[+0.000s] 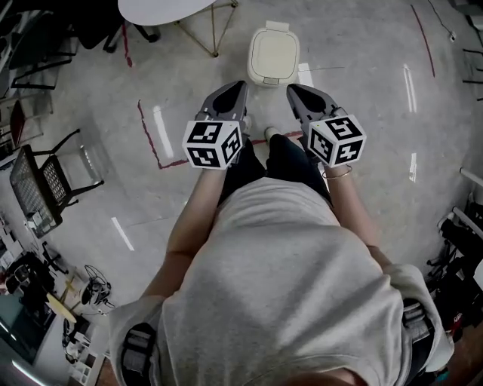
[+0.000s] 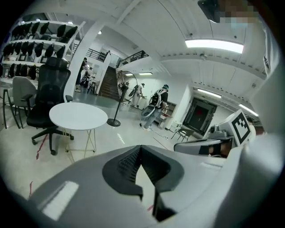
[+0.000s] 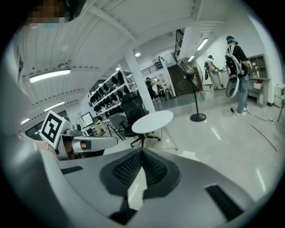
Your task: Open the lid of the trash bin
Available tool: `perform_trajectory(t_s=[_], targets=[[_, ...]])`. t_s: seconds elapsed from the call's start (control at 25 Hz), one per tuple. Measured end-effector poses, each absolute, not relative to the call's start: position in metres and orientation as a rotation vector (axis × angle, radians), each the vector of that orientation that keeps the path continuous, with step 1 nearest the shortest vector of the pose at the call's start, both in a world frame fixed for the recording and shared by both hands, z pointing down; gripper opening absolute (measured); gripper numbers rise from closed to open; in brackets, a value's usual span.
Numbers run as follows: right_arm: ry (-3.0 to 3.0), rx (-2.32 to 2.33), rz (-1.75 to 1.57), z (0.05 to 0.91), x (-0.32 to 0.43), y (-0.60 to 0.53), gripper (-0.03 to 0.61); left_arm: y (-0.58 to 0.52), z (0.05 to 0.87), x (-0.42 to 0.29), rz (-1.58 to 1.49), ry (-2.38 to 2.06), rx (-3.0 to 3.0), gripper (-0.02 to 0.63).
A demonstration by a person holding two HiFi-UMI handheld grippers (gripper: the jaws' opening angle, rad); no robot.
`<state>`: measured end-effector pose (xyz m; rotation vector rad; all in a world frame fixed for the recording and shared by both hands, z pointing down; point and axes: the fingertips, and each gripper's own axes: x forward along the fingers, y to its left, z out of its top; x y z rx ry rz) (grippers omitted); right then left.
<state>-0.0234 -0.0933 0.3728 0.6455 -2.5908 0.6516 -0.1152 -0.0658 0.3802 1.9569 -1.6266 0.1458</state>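
Note:
The cream trash bin stands on the floor ahead of the person's feet, its lid down. My left gripper hovers just short of the bin's near left corner, shut with nothing in it. My right gripper hangs by the near right corner, also shut and empty. Neither touches the bin. Both gripper views look level across the room and do not show the bin. In the left gripper view the left gripper has its tips together. The right gripper looks the same in its own view.
A round white table stands beyond the bin to the left, with a black office chair near it. Red tape lines mark the floor. A wire chair sits far left. A standing fan and people are farther off.

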Motion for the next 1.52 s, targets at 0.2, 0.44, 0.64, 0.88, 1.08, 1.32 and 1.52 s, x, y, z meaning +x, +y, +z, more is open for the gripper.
perform_trajectory(t_s=[0.2,0.44,0.64,0.88,1.08,1.32,1.52], targets=[[-2.518,0.72,0.69,0.397,-0.031,-0.101,0.006,-0.073,0.411,-0.12,0.208,-1.47,1.983,0.009],[-2.434,0.783,0.723,0.43,-0.035,-0.108,0.008,-0.07,0.453,-0.112,0.283,-1.292,1.985,0.009],[-2.393,0.837,0.754,0.453,-0.043,-0.117,0.006,-0.077,0.484,-0.115,0.289,-1.196,1.985,0.009],[-2.327,0.903,0.783,0.479,-0.046,-0.115,0.006,-0.079,0.515,-0.12,0.287,-1.131,1.972,0.009],[-2.268,0.954,0.821,0.503,-0.055,-0.111,0.006,-0.079,0.543,-0.126,0.293,-1.099,1.946,0.009],[-2.239,0.963,0.905,0.532,-0.06,-0.119,0.006,-0.086,0.565,-0.129,0.295,-1.085,1.932,0.009],[-2.237,0.963,0.899,0.57,-0.064,-0.127,0.006,-0.086,0.591,-0.132,0.343,-1.1,1.92,0.009]])
